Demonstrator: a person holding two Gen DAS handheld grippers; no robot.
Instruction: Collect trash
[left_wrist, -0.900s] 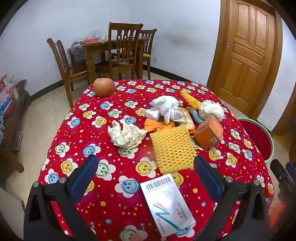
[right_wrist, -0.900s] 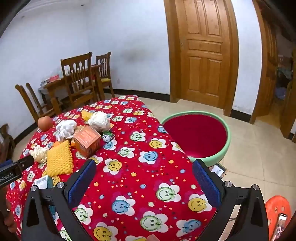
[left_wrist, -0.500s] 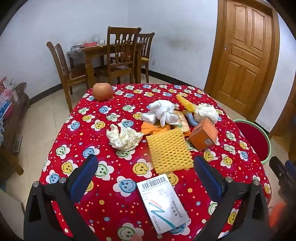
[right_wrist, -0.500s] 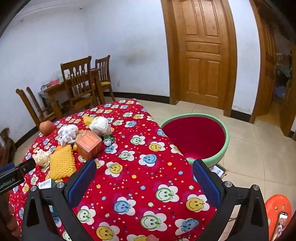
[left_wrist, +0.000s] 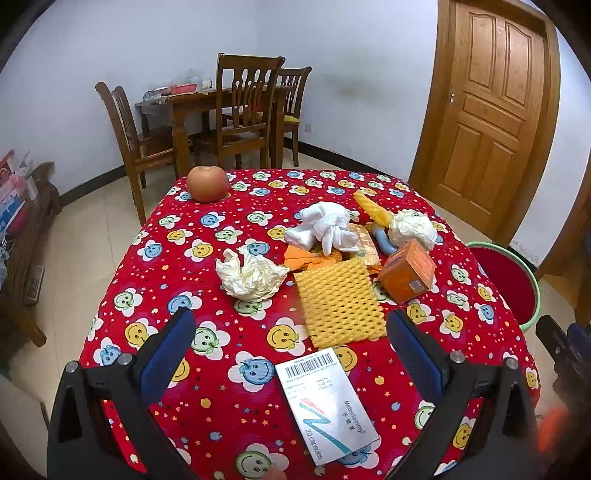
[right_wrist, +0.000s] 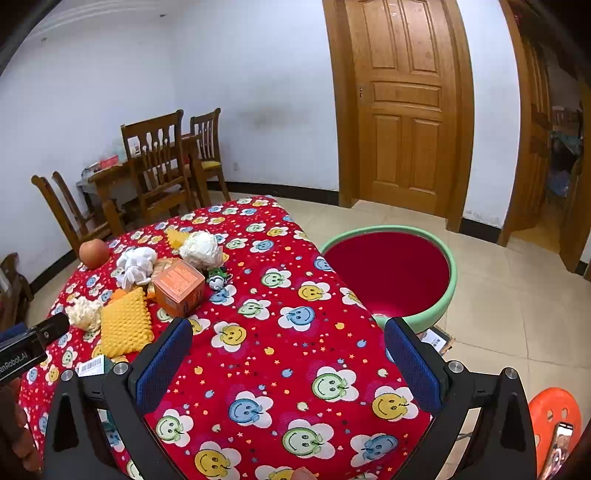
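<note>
The left gripper (left_wrist: 290, 347) hangs low in its frame over the near edge of the red tablecloth (left_wrist: 177, 229), jaws wide apart and empty, with a white box (left_wrist: 327, 404) lying between them and the trash heaped mid-frame beyond: a crumpled paper (left_wrist: 251, 273), a yellow foam net (left_wrist: 340, 301), an orange carton (left_wrist: 406, 271) and a white wad (left_wrist: 325, 227). An apple (left_wrist: 207, 183) sits toward the upper left. The right gripper (right_wrist: 288, 362), jaws likewise apart and holding nothing, hovers at the bottom of its frame over the cloth, the green-rimmed bin (right_wrist: 448, 291) on the floor at centre right.
</note>
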